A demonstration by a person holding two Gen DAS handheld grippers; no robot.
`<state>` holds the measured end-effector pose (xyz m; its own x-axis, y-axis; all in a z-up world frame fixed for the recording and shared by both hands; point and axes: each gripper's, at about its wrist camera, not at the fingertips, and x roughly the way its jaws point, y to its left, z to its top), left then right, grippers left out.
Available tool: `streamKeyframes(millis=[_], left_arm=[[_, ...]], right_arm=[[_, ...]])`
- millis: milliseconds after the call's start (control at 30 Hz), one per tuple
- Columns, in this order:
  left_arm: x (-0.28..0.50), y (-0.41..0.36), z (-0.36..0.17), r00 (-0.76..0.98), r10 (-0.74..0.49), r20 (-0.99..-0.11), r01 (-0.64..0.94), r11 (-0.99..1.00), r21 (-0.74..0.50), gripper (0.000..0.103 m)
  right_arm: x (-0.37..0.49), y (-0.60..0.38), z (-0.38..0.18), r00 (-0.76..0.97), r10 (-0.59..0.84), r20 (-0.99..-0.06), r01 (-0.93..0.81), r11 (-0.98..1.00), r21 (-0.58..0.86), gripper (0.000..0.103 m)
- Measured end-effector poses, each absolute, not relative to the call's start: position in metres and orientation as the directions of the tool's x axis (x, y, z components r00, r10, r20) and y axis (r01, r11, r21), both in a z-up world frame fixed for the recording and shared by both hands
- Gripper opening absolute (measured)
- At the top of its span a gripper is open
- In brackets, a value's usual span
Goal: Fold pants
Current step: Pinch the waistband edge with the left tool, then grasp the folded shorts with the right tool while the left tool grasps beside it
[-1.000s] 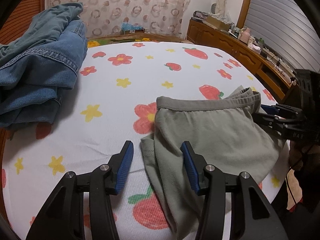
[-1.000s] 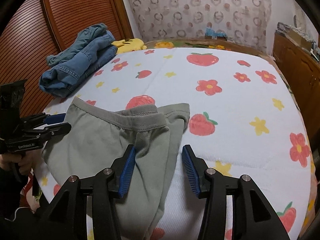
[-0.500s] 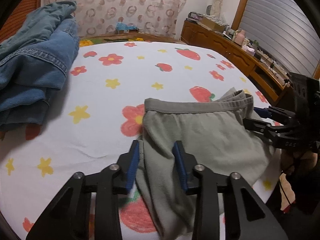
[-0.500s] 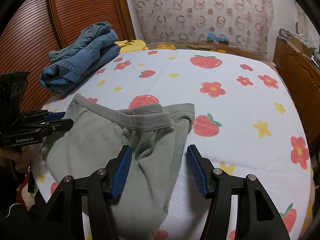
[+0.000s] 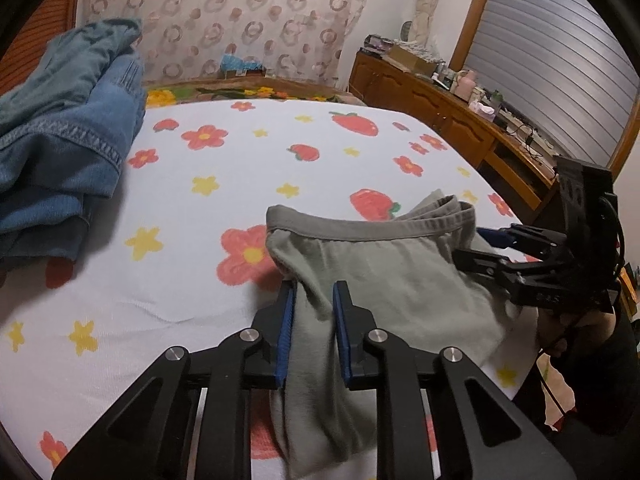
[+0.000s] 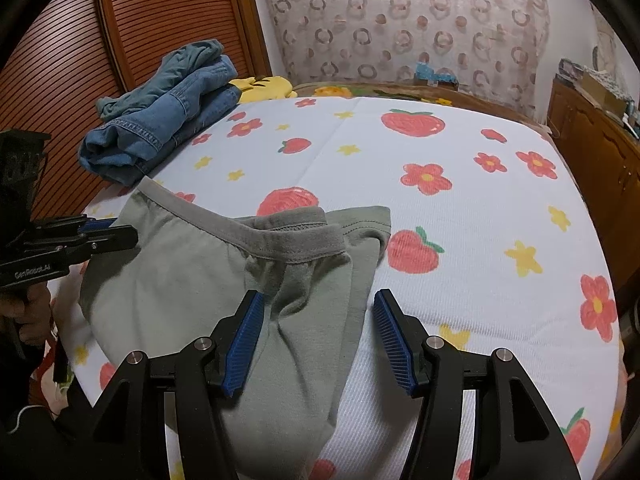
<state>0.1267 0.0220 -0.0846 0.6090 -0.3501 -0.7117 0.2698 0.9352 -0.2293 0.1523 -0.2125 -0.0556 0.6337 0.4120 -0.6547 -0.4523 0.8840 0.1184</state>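
Note:
Grey-green pants lie on the flowered bed sheet, waistband away from me, one leg hanging over the near edge. My left gripper is closing on the pants' left side; a raised ridge of fabric is pinched between its blue pads. In the right wrist view, the same pants show a folded waistband. My right gripper straddles their right edge, jaws closing, still wide apart; the right pad hovers over bare sheet. Each gripper appears in the other's view: right gripper, left gripper.
A pile of blue denim clothes sits at the far left of the bed, with a yellow item behind it. A wooden dresser with clutter runs along the right side. A slatted wooden door stands at the left.
The left jaws have narrowed from wide apart to pinching the pants' left edge, bunching the fabric up. The right jaws widened a little, then narrowed; the right gripper stayed in place.

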Motion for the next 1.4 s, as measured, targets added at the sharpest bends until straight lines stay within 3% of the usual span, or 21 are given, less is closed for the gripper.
streamKeyframes(millis=[200,300,733,833,967,1000,1400], left_arm=[[0.121,0.019,-0.075,0.628,-0.351,-0.695,0.281,0.934,-0.219,0.016],[0.117,0.018,-0.069,0.639,-0.352,-0.683,0.287,0.934,-0.213,0.012],[0.119,0.025,-0.075,0.642,-0.315,-0.699,0.253,0.948,-0.195,0.008],[0.122,0.028,-0.08,0.634,-0.287,-0.718,0.235,0.956,-0.175,0.016],[0.129,0.032,-0.09,0.613,-0.257,-0.747,0.209,0.965,-0.16,0.044],[0.13,0.032,-0.093,0.607,-0.257,-0.752,0.208,0.965,-0.161,0.047],[0.136,0.035,-0.101,0.588,-0.279,-0.759,0.193,0.96,-0.204,0.047]], right_arm=[[0.151,-0.211,-0.056,0.608,0.448,-0.656,-0.475,0.867,0.152,0.023],[0.15,-0.21,-0.055,0.61,0.46,-0.646,-0.483,0.861,0.157,0.018],[0.146,-0.208,-0.053,0.63,0.457,-0.627,-0.478,0.865,0.151,0.016],[0.148,-0.206,-0.054,0.627,0.452,-0.634,-0.475,0.867,0.149,0.016],[0.149,-0.204,-0.055,0.625,0.446,-0.641,-0.474,0.869,0.143,0.016],[0.149,-0.203,-0.055,0.625,0.444,-0.642,-0.474,0.869,0.14,0.016],[0.151,-0.202,-0.056,0.623,0.442,-0.645,-0.476,0.869,0.136,0.016]])
